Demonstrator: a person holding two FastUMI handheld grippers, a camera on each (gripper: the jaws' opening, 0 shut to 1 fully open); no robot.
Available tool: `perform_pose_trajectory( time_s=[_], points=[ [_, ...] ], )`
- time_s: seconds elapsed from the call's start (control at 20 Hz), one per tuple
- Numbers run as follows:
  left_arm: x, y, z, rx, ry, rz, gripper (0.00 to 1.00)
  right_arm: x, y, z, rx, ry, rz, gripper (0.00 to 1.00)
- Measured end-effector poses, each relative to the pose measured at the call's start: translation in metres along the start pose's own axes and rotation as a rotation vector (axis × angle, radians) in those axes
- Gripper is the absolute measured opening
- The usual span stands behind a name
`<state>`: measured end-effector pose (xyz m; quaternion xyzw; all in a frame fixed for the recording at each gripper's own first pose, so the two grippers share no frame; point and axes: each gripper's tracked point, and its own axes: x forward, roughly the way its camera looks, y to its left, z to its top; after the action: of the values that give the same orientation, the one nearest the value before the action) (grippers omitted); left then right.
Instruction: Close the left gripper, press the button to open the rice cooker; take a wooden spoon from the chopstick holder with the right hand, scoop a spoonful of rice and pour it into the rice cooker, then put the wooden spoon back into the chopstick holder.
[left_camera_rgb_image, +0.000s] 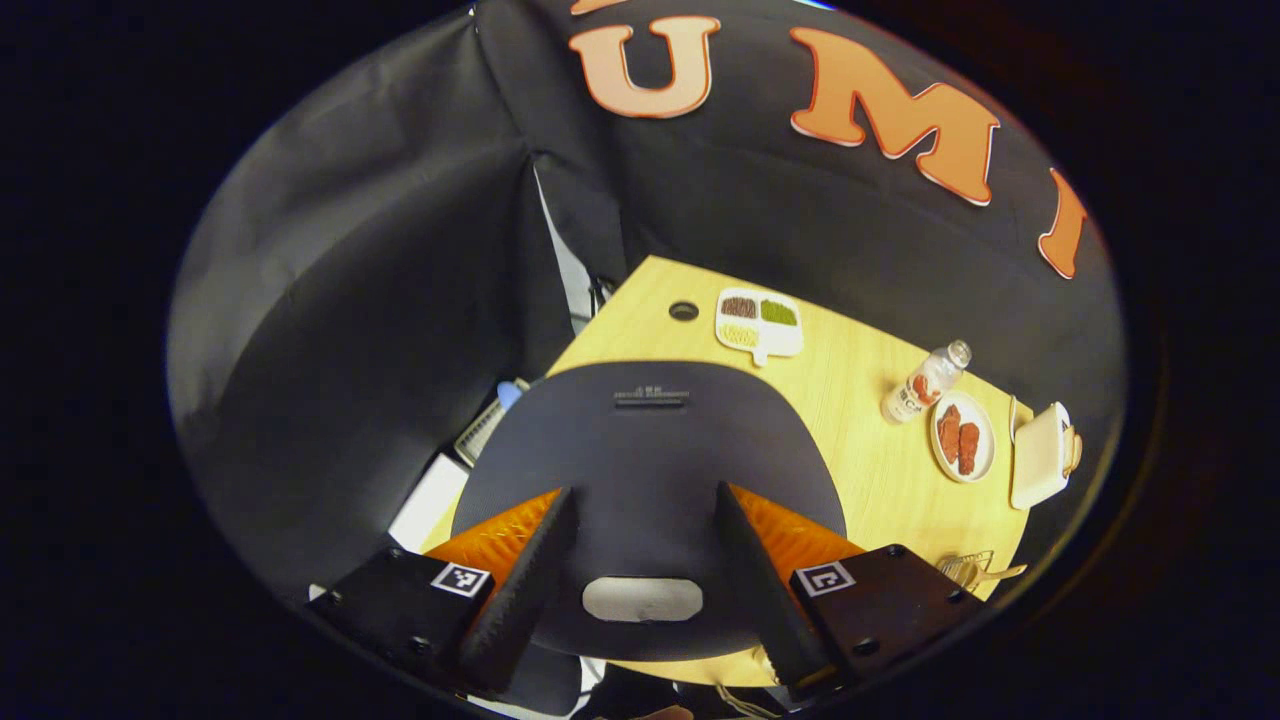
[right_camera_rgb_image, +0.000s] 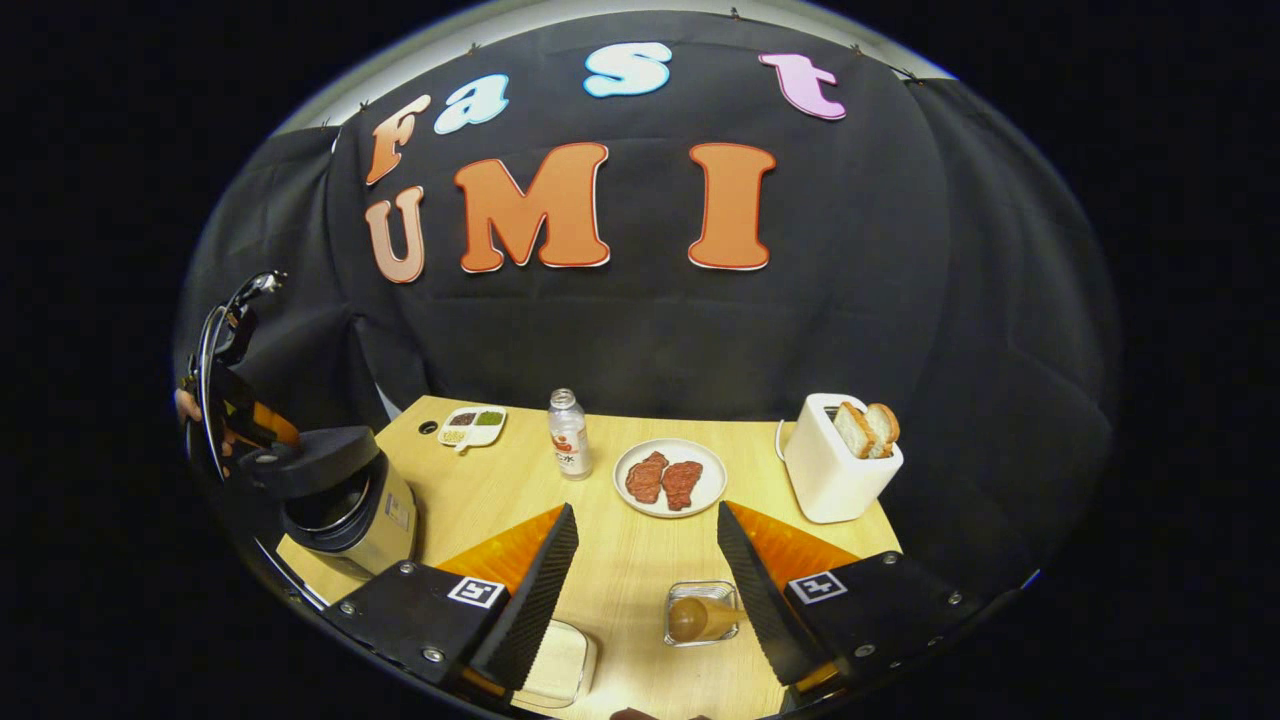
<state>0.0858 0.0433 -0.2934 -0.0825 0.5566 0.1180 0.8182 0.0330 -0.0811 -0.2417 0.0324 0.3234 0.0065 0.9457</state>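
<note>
The rice cooker's dark lid (left_camera_rgb_image: 650, 450) lies right under my left gripper (left_camera_rgb_image: 645, 492), whose fingers stand wide apart on either side of the silver button (left_camera_rgb_image: 640, 598). In the right gripper view the rice cooker (right_camera_rgb_image: 375, 520) stands at the table's left end with its lid (right_camera_rgb_image: 310, 455) lifted ajar, and the left gripper (right_camera_rgb_image: 230, 400) and a hand are just behind it. My right gripper (right_camera_rgb_image: 646, 510) is open above the table. A clear chopstick holder (right_camera_rgb_image: 700, 612) with the wooden spoon's head in it sits low between its fingers. A clear box of rice (right_camera_rgb_image: 555, 660) lies by its left finger.
On the wooden table (right_camera_rgb_image: 620, 570) stand a small bottle (right_camera_rgb_image: 569, 434), a plate of meat slices (right_camera_rgb_image: 669, 478), a white toaster with bread (right_camera_rgb_image: 838, 470) and a white divided dish (right_camera_rgb_image: 472, 424). Black cloth walls the back and sides.
</note>
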Motion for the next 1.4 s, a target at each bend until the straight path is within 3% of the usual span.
perform_pose_trajectory(
  time_s=[0.15, 0.2, 0.25, 0.45, 0.8, 0.95, 1.05, 1.2, 1.4],
  points=[
    [0.027, 0.001, -0.037, -0.031, 0.166, -0.014, 0.94, 0.001, 0.012, 0.004, -0.051, -0.006, 0.021, 0.88],
    [0.033, 0.002, -0.021, -0.026, 0.103, -0.011, 0.95, 0.002, 0.016, 0.006, -0.066, -0.007, 0.028, 0.88],
    [0.034, -0.001, -0.035, -0.027, 0.149, -0.005, 0.95, 0.002, 0.019, 0.006, -0.081, -0.007, 0.036, 0.88],
    [0.033, -0.002, -0.034, -0.048, 0.134, 0.006, 0.98, 0.0, 0.036, 0.014, -0.123, -0.031, 0.064, 0.89],
    [0.033, -0.005, -0.03, -0.019, -0.007, -0.003, 0.99, -0.007, 0.057, 0.035, -0.117, -0.094, 0.09, 0.89],
    [0.019, -0.024, -0.024, -0.016, -0.114, -0.081, 0.97, -0.011, 0.064, 0.046, -0.13, -0.126, 0.087, 0.9],
    [-0.007, -0.034, 0.002, 0.038, -0.283, -0.114, 0.98, -0.016, 0.069, 0.058, -0.128, -0.16, 0.08, 0.9],
    [-0.074, -0.05, 0.043, 0.117, -0.55, -0.17, 0.96, -0.028, 0.073, 0.085, -0.12, -0.237, 0.057, 0.9],
    [-0.16, -0.077, 0.066, 0.155, -0.788, -0.304, 0.96, -0.05, 0.076, 0.125, -0.115, -0.359, 0.029, 0.91]
  ],
)
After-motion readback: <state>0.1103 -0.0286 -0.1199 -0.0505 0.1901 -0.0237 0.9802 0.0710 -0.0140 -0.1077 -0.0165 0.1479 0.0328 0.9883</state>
